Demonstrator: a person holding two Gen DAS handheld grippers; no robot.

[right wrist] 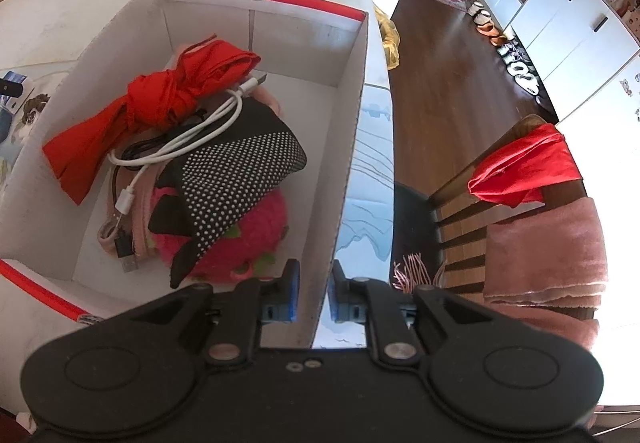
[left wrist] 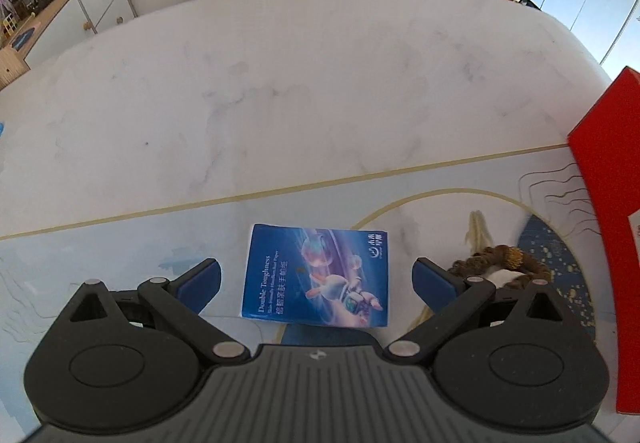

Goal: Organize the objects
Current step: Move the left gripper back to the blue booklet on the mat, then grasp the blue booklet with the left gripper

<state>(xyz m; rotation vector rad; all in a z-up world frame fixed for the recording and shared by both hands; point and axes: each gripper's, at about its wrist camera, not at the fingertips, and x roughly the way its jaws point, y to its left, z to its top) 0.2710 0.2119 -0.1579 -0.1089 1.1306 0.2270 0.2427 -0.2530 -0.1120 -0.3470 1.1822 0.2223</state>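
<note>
Two grippers: the left gripper (left wrist: 316, 277) hangs wide open over a blue tissue pack (left wrist: 316, 277) lying flat on the desk (left wrist: 240, 91). The right gripper (right wrist: 313, 293) seemingly pinches the box (right wrist: 352, 147) wall, cable (right wrist: 180, 143) and red cloth (right wrist: 160, 103) inside.

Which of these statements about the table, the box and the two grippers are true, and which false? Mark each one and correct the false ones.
1. The left gripper is open above the blue tissue pack. True.
2. The tissue pack lies inside the box. False: it lies on the table mat.
3. The right gripper straddles a wall of the red-and-white box. True.
4. The box is empty. False: it holds a red cloth, a white cable and a dotted black item.
</note>
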